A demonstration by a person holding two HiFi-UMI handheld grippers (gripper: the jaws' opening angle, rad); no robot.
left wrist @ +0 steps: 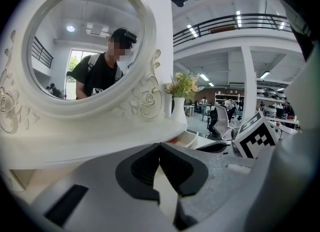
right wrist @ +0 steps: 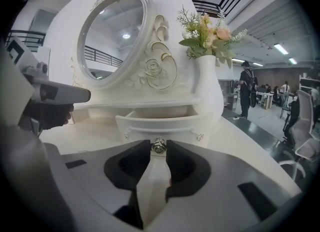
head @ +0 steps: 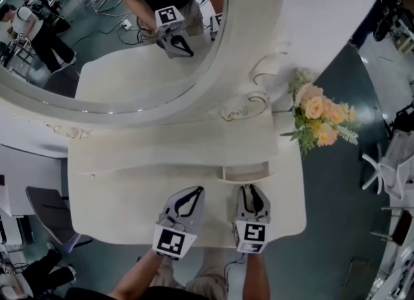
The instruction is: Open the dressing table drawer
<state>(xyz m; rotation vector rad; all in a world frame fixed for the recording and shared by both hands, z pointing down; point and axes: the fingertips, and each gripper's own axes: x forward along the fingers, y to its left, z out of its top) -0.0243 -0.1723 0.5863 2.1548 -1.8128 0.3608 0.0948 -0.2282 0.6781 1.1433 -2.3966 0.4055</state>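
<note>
The right gripper point(head: 250, 189) clamps the metal knob point(right wrist: 159, 146) of the partly open drawer point(right wrist: 160, 122). To its left, the left gripper point(left wrist: 159, 148) is closed, seemingly empty, over the dressing table top point(head: 116, 195).

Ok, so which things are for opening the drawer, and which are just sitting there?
For the job:
- drawer, partly pulled out
- knob on its front
- right claw, pinching the knob

Just sitting there:
- mirror
- vase with flowers
- left claw, shut and holding nothing
</note>
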